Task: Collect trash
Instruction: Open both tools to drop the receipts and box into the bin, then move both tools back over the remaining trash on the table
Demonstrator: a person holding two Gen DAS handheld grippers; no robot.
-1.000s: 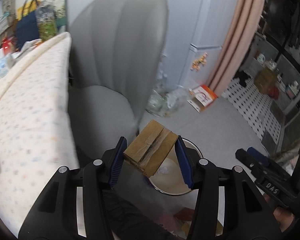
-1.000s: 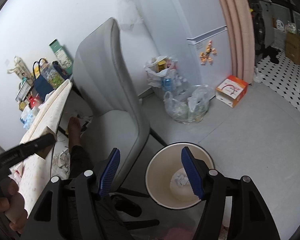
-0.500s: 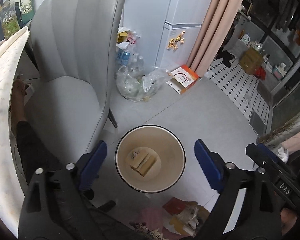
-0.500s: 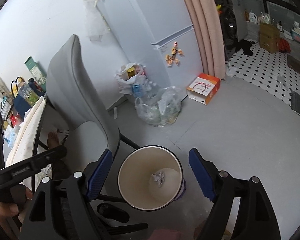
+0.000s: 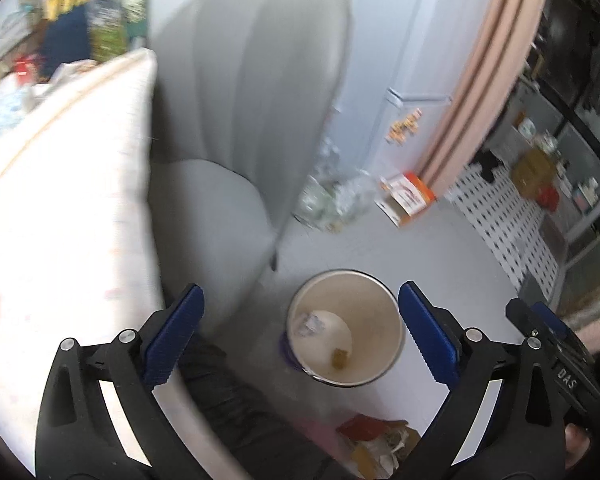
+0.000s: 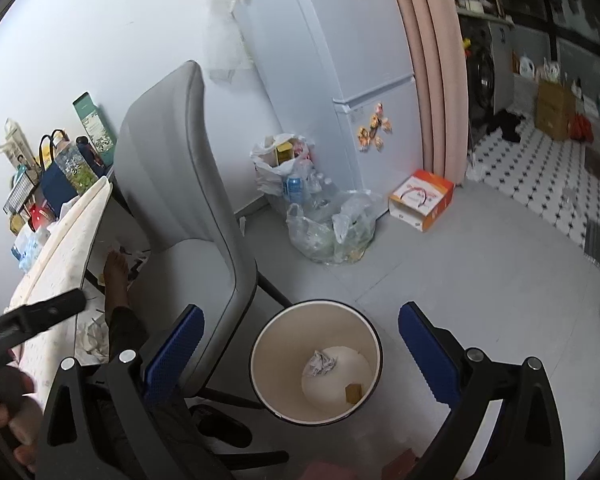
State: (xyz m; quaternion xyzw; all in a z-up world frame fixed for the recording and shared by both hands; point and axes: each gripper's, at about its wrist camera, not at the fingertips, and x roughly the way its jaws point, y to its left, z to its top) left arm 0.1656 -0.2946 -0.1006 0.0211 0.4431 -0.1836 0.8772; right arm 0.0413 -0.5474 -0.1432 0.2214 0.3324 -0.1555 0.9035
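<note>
Dropped from my left hand-held gripper (image 5: 300, 336) (jaws opening, empty), cardboard scrap (image 5: 340, 358) lies below in the bin (image 5: 392, 312), so I turn tabletop-ward

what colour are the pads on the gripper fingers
Blue, on black frames. The right wrist view shows them best, on the right gripper; its jaws are opening, with nothing between them.

L gripper (image 5: 300, 336) let go; cardboard box (image 6: 353, 392) now in bin (image 6: 268, 340). Both grippers' fingers opening, nothing between.

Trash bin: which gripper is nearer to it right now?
Right, probably. The right gripper hangs above the trash bin, jaws opening and empty. The left gripper sits aside by the table edge, jaws likewise opening and empty.
</note>
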